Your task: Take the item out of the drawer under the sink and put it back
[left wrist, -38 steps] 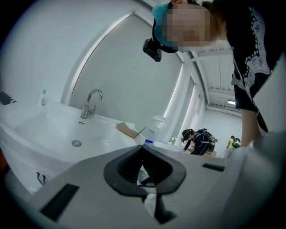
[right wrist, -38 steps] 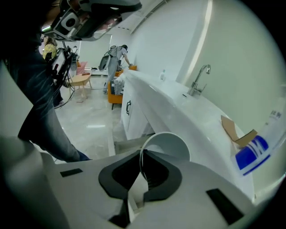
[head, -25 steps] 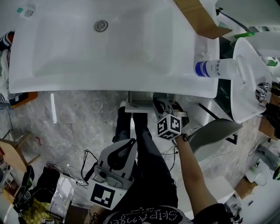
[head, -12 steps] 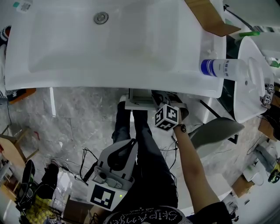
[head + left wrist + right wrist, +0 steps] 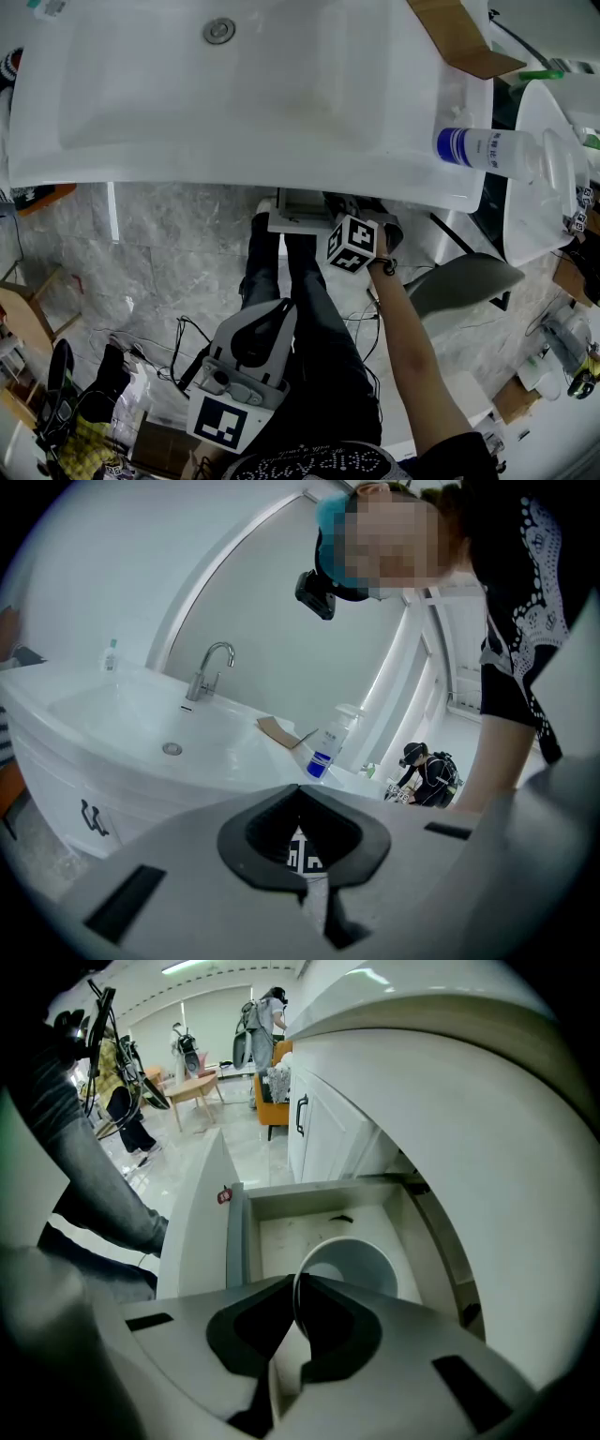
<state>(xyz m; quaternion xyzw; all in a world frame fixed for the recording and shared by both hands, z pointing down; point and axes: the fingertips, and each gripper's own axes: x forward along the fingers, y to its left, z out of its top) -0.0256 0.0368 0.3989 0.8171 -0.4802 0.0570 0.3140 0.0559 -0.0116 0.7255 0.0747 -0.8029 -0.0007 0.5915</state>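
Your right gripper [image 5: 292,1309] has edged further under sink [image 5: 234,103]. Jaws clamp cup [image 5: 361,1265] rim, cup inside open drawer [image 5: 281,1206]: probably putting back. Your left gripper [image 5: 305,888] pinched together, empty.

The cup [image 5: 361,1262] is plain white and round, tipped so its open mouth faces back, with its rim pinched in the right claw [image 5: 293,1312]. It hangs inside the open, pale drawer [image 5: 281,1234], which is pulled out beneath the sink [image 5: 450,1110].
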